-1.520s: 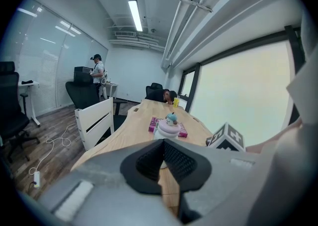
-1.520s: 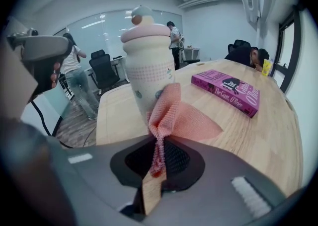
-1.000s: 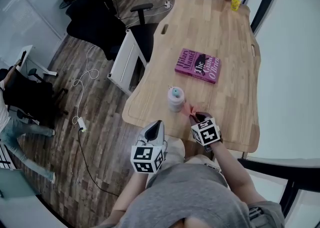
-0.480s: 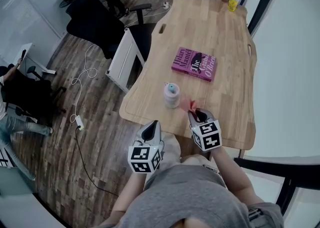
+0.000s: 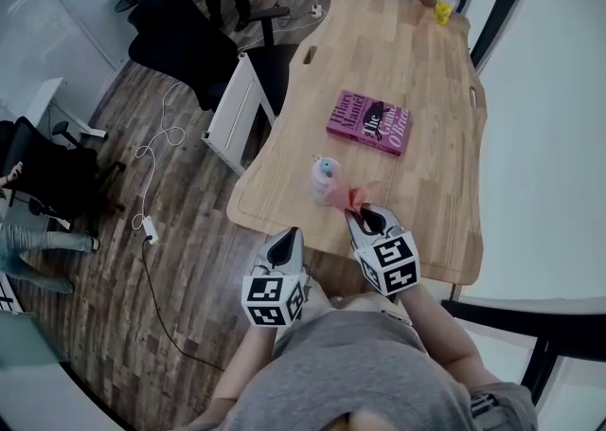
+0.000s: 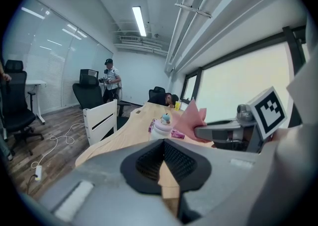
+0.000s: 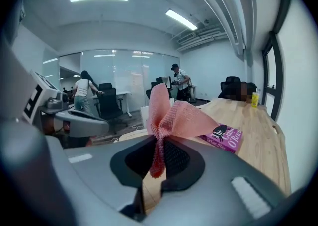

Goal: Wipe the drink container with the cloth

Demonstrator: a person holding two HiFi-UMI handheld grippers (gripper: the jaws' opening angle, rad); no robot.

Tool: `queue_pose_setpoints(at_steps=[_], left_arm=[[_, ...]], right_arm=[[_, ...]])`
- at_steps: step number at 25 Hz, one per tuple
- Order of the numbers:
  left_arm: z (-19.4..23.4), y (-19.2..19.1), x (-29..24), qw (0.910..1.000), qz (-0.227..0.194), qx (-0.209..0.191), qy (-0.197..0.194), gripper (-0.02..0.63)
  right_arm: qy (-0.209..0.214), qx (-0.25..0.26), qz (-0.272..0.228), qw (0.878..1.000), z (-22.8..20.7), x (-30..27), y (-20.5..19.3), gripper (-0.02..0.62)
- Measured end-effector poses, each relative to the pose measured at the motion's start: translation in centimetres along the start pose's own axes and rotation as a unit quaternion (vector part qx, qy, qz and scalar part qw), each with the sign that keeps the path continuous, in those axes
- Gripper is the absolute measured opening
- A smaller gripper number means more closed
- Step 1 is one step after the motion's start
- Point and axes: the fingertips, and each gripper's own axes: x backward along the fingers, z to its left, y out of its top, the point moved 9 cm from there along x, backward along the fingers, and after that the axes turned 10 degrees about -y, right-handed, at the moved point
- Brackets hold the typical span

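My right gripper (image 5: 357, 218) is clenched on one pink cloth (image 5: 345, 194), held up just beside the one drink container (image 5: 323, 176), which stands upright near the front edge of the tabletop (image 5: 417, 50); can't tell if cloth and container touch. My left gripper (image 5: 287, 238) is closed on nothing, off the tabletop's near edge. Also on the tabletop: one magenta book (image 5: 370, 122) in the middle, one yellow cup (image 5: 443, 10) at the far end.

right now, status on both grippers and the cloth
Right gripper shut on cloth. Left gripper shut, empty, back from container. Container upright, cloth at its side, contact unclear. Book beyond, nothing in the way.
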Motion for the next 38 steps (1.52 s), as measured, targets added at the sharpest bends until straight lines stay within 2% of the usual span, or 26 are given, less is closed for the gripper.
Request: queue_pose_setpoints(at_steps=[12,38], left_arm=[[2.5,1.1,0.7,0.9999,0.008,-0.002,-0.007,0.003],[8.6,3.3,0.1,0.9979,0.024,-0.018,-0.058,0.003]], right_arm=[[0.018,0.009,0.01,1.0,2.4,-1.9,1.4,0.025],[-0.046,-0.058,0.094,0.993,3.9,-8.0,-1.1,0.025]])
